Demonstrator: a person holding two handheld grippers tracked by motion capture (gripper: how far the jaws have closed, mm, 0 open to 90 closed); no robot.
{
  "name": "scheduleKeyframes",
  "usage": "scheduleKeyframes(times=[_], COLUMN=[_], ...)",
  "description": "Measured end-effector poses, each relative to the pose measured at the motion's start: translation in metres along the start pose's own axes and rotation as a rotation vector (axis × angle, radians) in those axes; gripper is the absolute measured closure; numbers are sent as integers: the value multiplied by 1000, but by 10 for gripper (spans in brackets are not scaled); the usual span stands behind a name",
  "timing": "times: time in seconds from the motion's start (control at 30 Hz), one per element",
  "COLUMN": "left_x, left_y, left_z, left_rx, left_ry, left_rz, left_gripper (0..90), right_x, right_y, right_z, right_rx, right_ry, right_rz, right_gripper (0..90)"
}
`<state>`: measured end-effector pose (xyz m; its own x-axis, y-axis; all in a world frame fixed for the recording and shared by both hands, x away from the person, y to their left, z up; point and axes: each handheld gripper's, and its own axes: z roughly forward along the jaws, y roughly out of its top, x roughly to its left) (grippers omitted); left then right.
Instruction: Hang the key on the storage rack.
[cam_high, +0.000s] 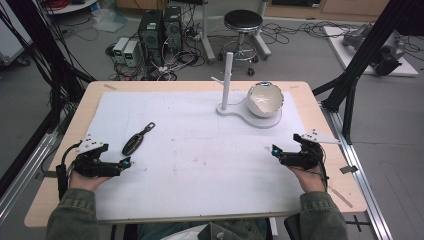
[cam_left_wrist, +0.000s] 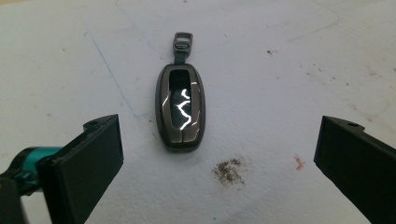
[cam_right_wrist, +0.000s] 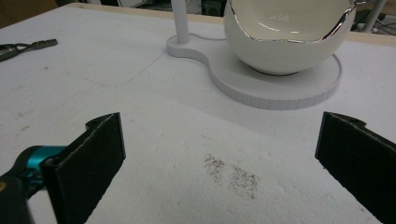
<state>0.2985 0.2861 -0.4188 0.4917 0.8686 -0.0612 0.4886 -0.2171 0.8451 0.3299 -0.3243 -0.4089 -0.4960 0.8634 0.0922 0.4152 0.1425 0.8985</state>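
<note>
Both grippers spread, empty; left gripper (cam_left_wrist: 219, 172) faces glossy key fob (cam_left_wrist: 180, 108) lying flat: likely to skid when pinched.

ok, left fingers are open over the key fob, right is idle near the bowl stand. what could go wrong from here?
1. The key fob lies flat on the white mat and looks glossy and rounded, so the left gripper, fingers wide open, may squeeze it out or only push it.
2. Its strap loop points away from the gripper, so it can't easily be grabbed instead.
3. The bowl sits tilted on its stand; the right gripper could knock it if it moves forward.
</note>
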Motion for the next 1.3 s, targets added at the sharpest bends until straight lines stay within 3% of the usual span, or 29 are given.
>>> scheduleKeyframes(times=[0.63,0.93,1.2,1.3], left_x=[-3,-5,-3,-2], left_y=[-1,1,12,19], left_z=[6,3,9,12], left_rx=[39,47,85,94], left_ry=[2,4,17,1], left_rz=[21,26,50,45], left_gripper=[18,18,18,18], right_x=[-1,-1,1,0], right_y=[-1,-1,-2,-3], right_z=[0,-5,-5,-5], right_rx=[5,-7,5,7], right_ry=[13,25,27,28], right_rz=[17,47,46,49], right_gripper=[6,6,6,6])
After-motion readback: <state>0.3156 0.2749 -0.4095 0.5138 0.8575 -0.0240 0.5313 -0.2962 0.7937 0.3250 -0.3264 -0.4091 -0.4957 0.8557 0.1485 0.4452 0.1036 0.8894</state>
